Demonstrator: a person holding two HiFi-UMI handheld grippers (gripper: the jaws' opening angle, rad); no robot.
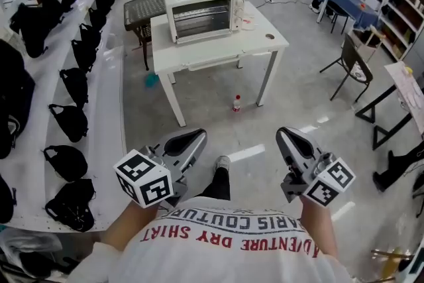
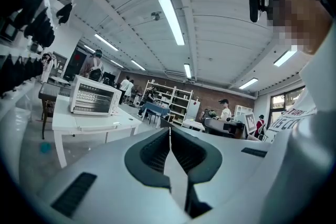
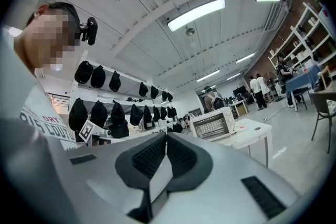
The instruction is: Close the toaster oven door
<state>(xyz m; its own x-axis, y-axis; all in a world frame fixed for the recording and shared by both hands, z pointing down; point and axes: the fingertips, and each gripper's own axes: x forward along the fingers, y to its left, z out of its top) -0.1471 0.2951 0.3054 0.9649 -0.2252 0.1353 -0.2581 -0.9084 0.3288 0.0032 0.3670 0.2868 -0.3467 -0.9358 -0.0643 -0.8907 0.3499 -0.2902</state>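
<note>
A white toaster oven stands on a white table across the room, its glass front facing me. Its door looks upright against the front. The oven shows small at the left of the left gripper view and right of centre in the right gripper view. My left gripper and right gripper are held low in front of my body, far from the table. Both point toward the table and both are shut with nothing between the jaws, as the left gripper and right gripper views show.
A small bottle stands on the floor by the table's front leg, and a blue object lies under its left side. Shelves with black bags line the left. Dark chairs stand at the right. People are at the back.
</note>
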